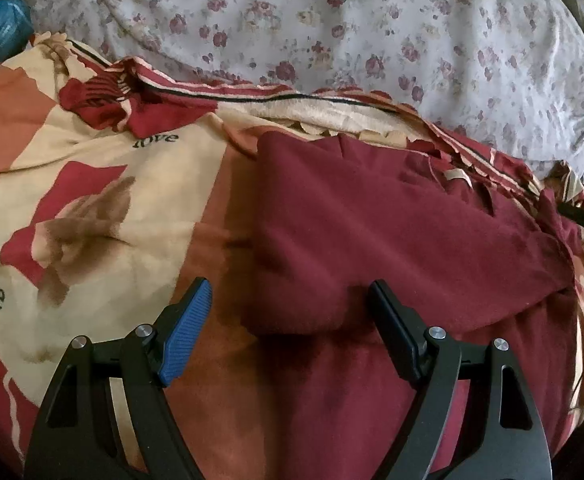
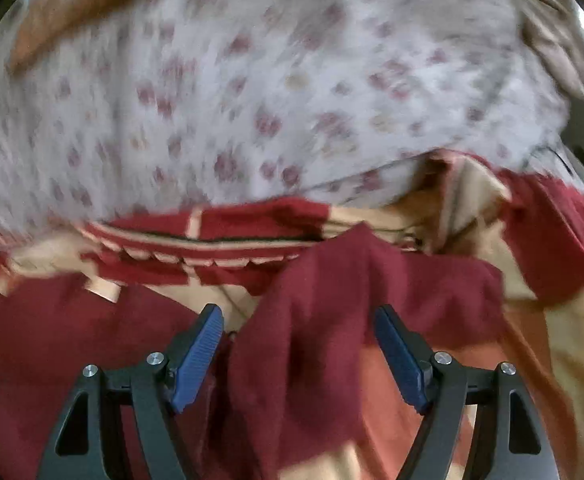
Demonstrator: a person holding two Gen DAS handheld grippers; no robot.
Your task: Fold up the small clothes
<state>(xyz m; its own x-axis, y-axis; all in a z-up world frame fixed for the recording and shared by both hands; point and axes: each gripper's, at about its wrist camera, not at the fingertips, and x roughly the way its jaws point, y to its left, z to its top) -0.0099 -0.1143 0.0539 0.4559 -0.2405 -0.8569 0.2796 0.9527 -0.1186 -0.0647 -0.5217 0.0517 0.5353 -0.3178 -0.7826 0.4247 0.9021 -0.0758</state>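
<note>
Maroon garment on the bed, both grippers spread

Here the maroon garment point(image 1: 392, 232) lies partly folded on the patterned blanket point(image 1: 91, 184), near the floral sheet point(image 1: 332, 32) at the bed's far edge. The left gripper point(image 1: 289, 306) has its fingers wide apart, empty, over the garment's near edge. The right gripper point(image 2: 298, 326) is likewise spread wide, a raised fold of cloth between its fingers, ungripped

The garment point(image 1: 392, 232) is laid on the blanket point(image 1: 91, 208), toward 3 o'clock of its spread. The sheet point(image 1: 332, 32) is spread behind both, at 12 o'clock. A packet point(image 1: 1, 28) is seen at 10 o'clock, beside the blanket's far corner.
</note>
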